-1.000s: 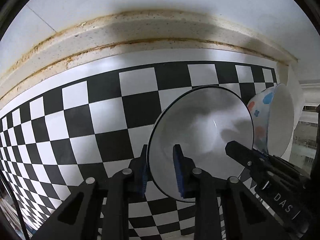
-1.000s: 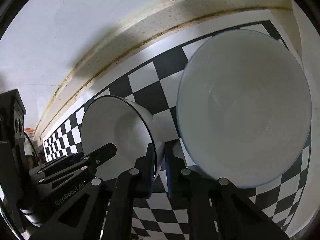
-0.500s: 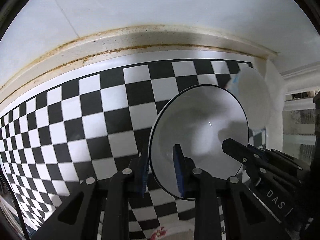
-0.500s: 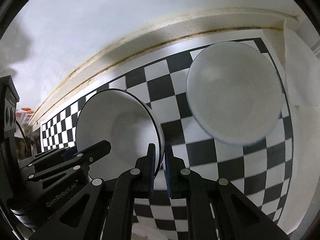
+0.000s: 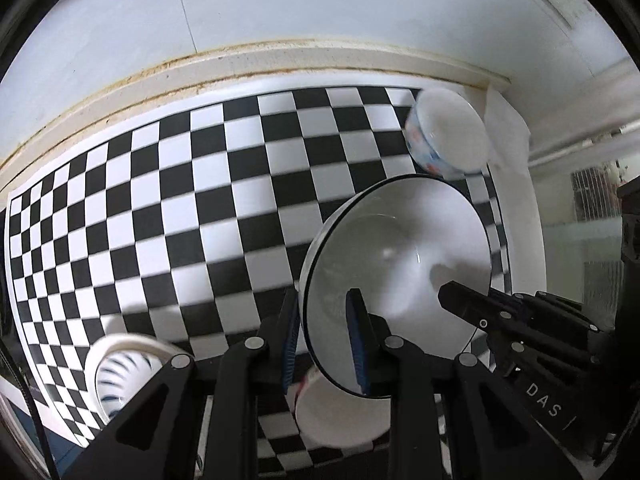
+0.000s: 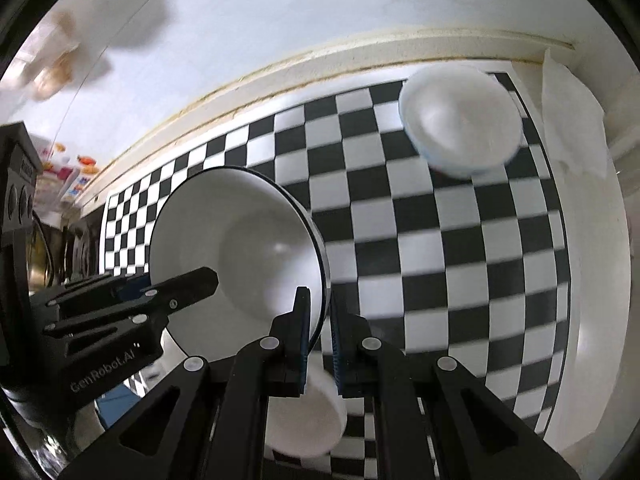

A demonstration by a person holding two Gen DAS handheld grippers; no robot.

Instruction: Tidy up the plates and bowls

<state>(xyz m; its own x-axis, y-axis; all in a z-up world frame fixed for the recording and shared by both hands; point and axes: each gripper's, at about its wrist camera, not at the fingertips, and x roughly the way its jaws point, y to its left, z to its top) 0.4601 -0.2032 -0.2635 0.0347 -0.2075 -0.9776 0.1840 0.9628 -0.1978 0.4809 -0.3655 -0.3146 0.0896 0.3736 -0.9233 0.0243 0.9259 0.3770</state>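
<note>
A white bowl with a thin black rim hangs tilted above the checkered mat, carried by both grippers. My left gripper is shut on its left rim, one pad inside the bowl and one outside. My right gripper is shut on the opposite rim of the same bowl. Each gripper shows in the other's view: the right gripper and the left gripper.
A floral bowl stands at the mat's far right corner, next to a white paper sheet. A plain white bowl sits below the grippers. A blue-striped bowl is at lower left. A stained wall ledge runs behind the mat.
Both grippers have risen with the black-rimmed bowl and drawn back from the wall. The floral bowl looks smaller and farther. The white and blue-striped bowls have come into view below.
</note>
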